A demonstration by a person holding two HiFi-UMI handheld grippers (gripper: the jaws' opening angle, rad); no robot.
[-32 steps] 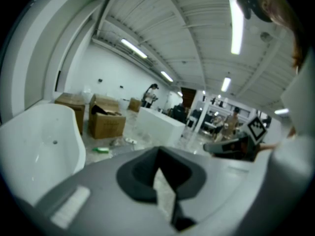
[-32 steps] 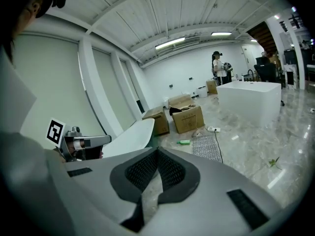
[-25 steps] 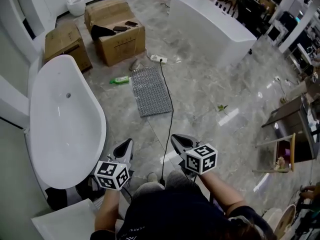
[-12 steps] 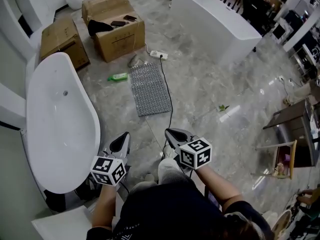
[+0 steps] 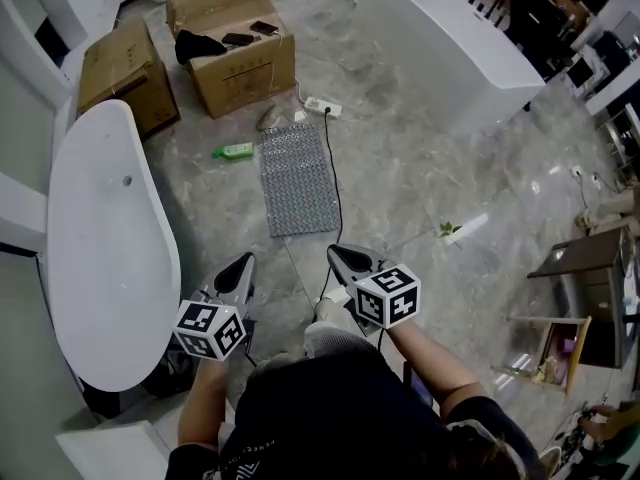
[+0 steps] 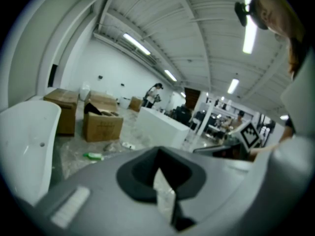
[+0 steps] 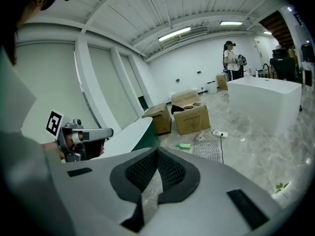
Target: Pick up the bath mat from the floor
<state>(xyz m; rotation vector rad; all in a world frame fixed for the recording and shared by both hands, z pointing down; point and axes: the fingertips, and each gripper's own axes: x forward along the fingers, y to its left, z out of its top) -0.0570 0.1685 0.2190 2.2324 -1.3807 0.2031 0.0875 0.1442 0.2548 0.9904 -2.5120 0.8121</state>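
Open marble floor (image 5: pixel 430 198) spreads right of centre in the head view. It is hemmed by a long white bathtub (image 5: pixel 165 238) down the left edge and a white rectangular block (image 5: pixel 450 43) at upper right. Two cardboard boxes (image 5: pixel 245 63) close off the upper left. The bath mat (image 5: pixel 297 178) lies flat on the floor just above centre. I see a grey rectangle with a fine grid of bumps, its long side running up the frame. A green bottle (image 5: pixel 233 151) lies just beside its upper-left corner, and a black cable (image 5: pixel 335 188) from a power strip (image 5: pixel 323 107) runs along its right edge. I hold both grippers low in the lower middle, well short of the mat, noses aimed up-frame toward it. The left gripper (image 5: pixel 237 273) has its jaws pressed together on nothing, and so does the right gripper (image 5: pixel 350 263).
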